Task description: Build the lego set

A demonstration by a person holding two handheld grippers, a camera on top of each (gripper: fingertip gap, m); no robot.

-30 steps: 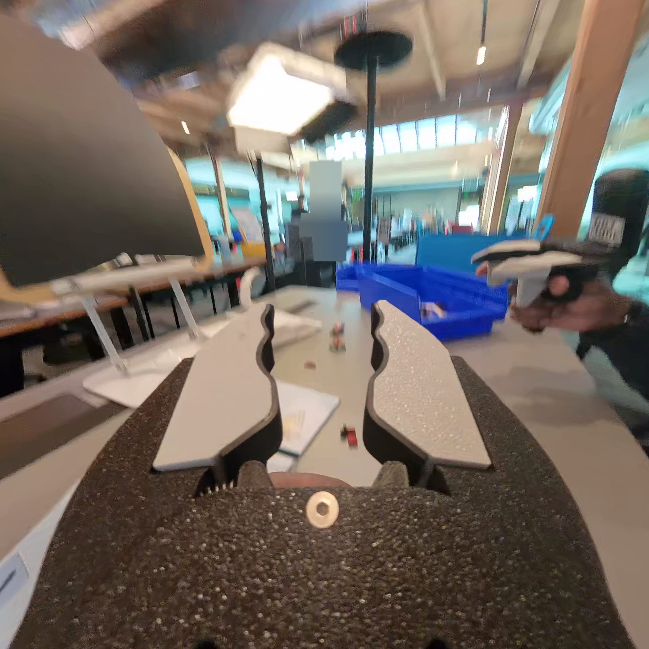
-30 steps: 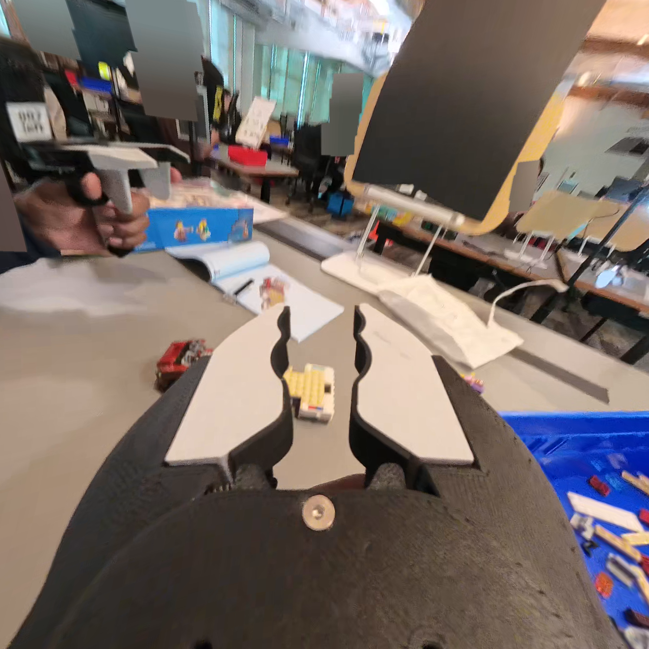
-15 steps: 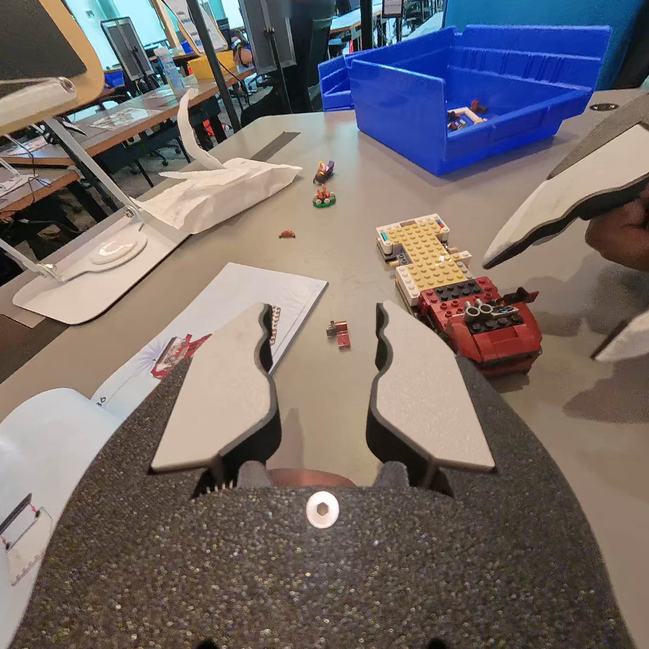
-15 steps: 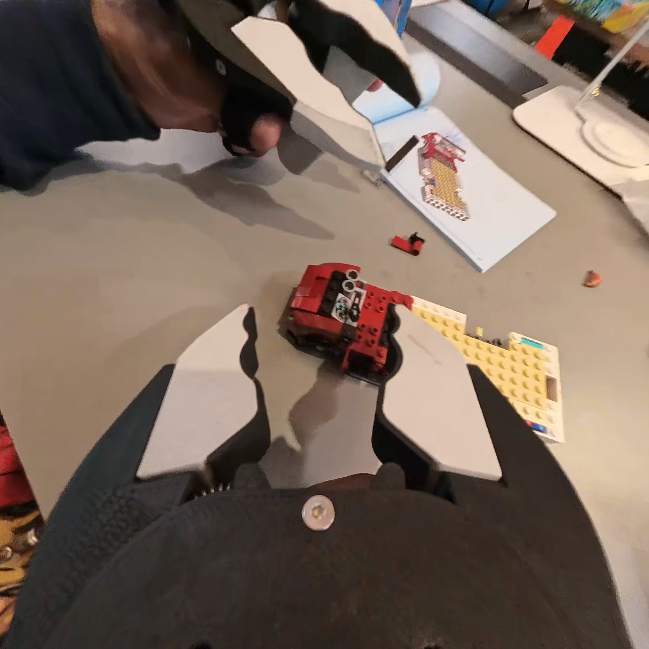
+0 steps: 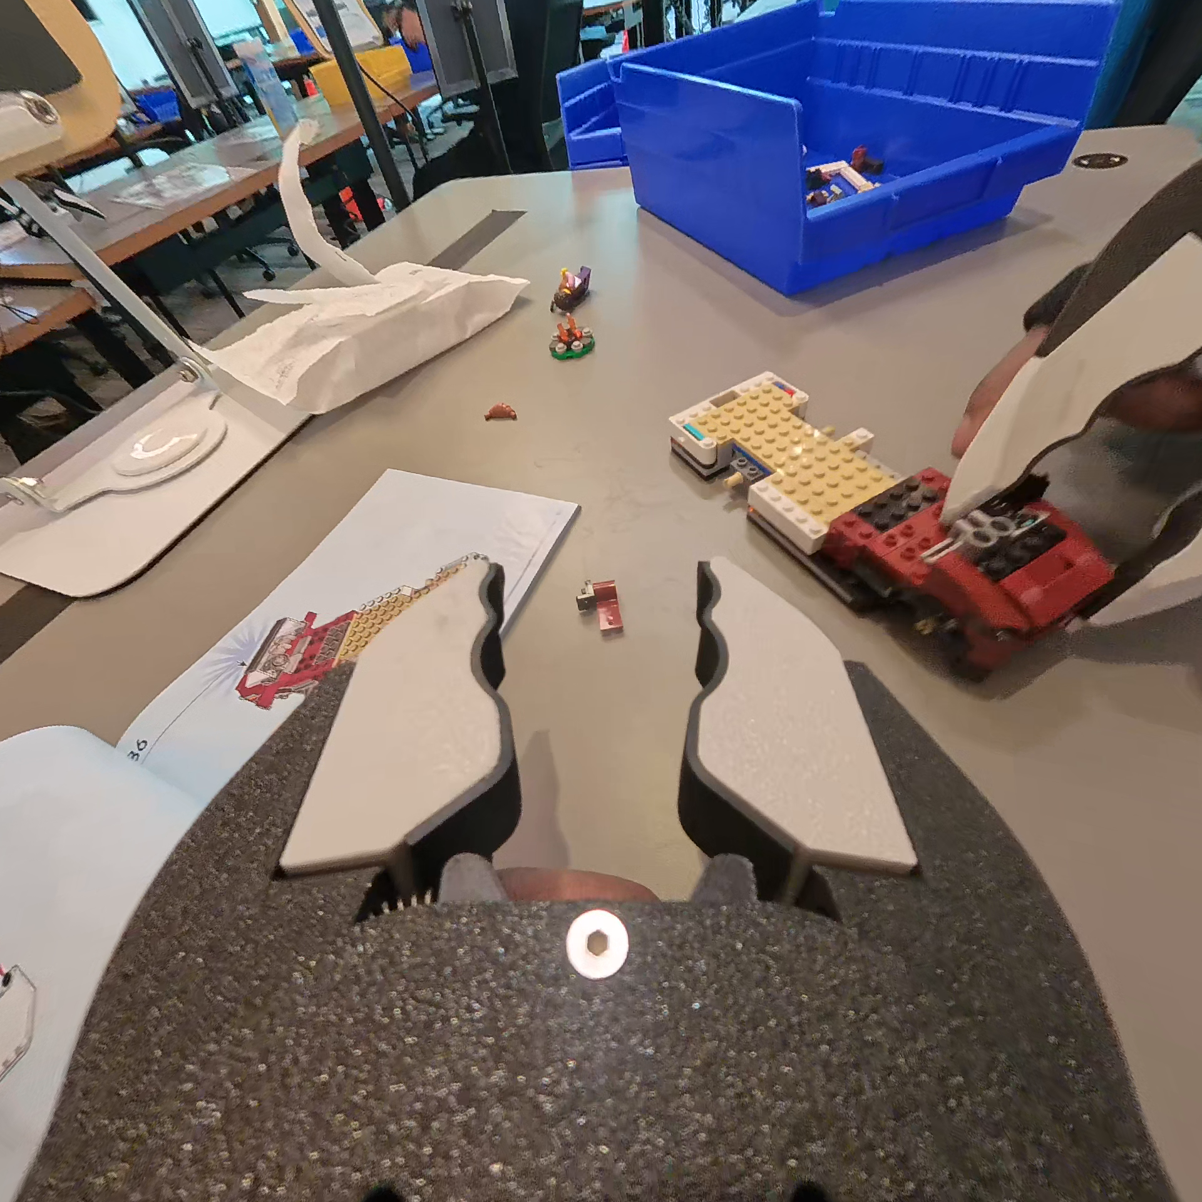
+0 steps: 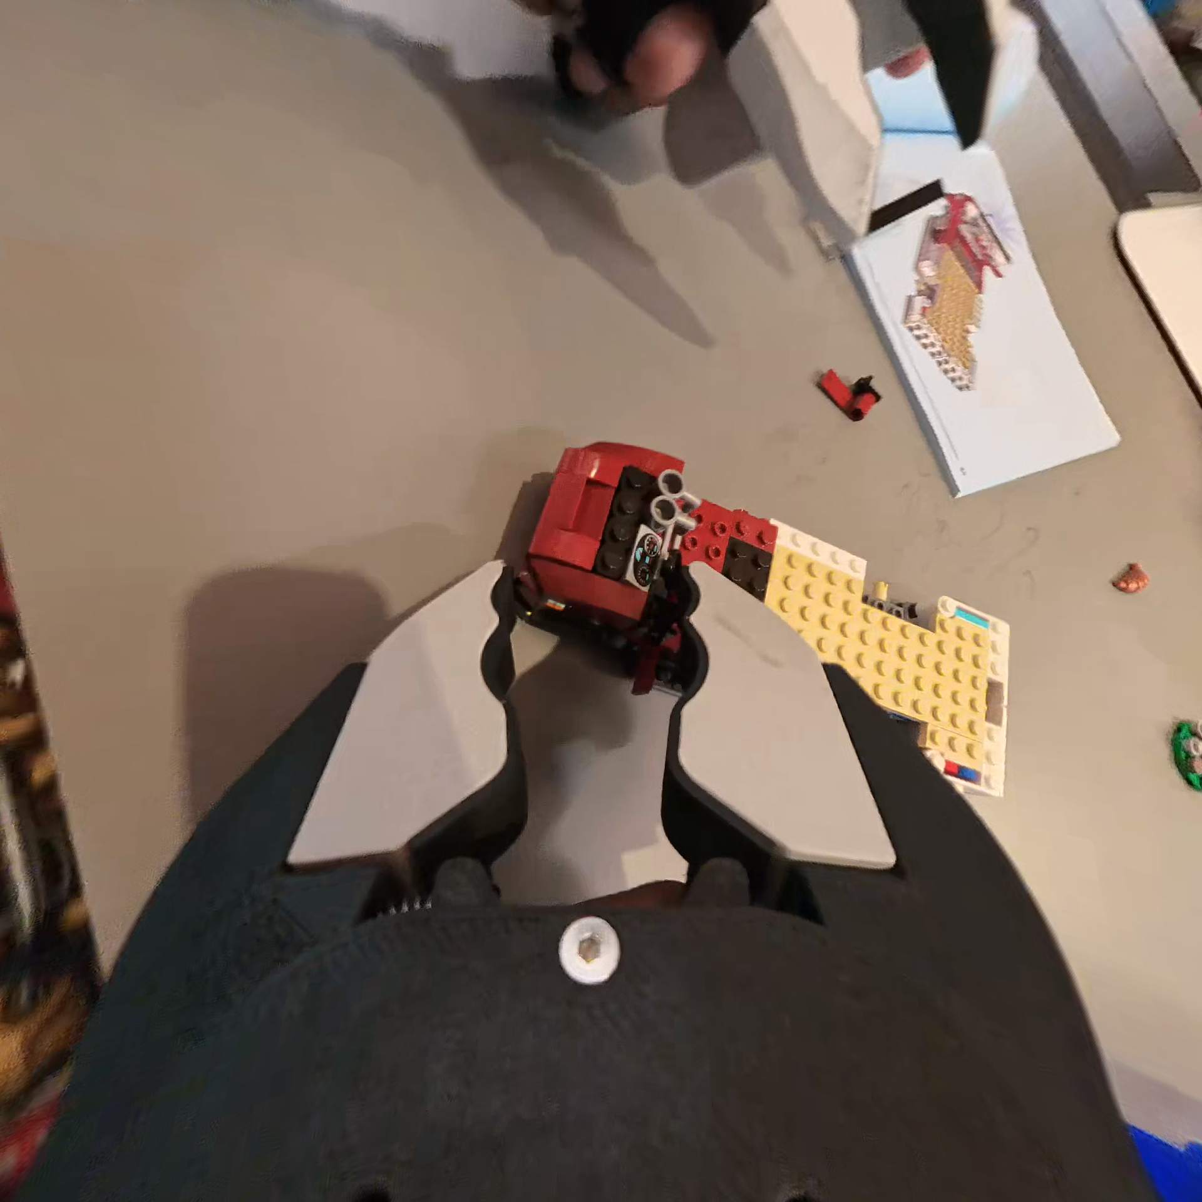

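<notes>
The brick model [image 6: 650,553] lies mid-counter [image 6: 260,325]; the right gripper [image 6: 595,579] has its fingers closed on the red cab end. The left gripper [image 5: 598,572] hovers fingers wide, empty, above a small red piece [image 5: 605,601] beside the booklet [image 5: 390,553].

Brick model [image 5: 845,494]: right of centre in the left wrist view, on the table [image 5: 650,227].
Right hand-held gripper [image 6: 595,575]: closed around the model's near end.
Small loose piece [image 5: 601,601]: centre, between the left hand-held gripper [image 5: 598,585] fingertips, untouched.
Booklet [image 5: 423,540]: left of that piece.
Bin [image 5: 813,149]: upper right, behind the model.
Paper bag [image 5: 364,332]: upper left.
</notes>
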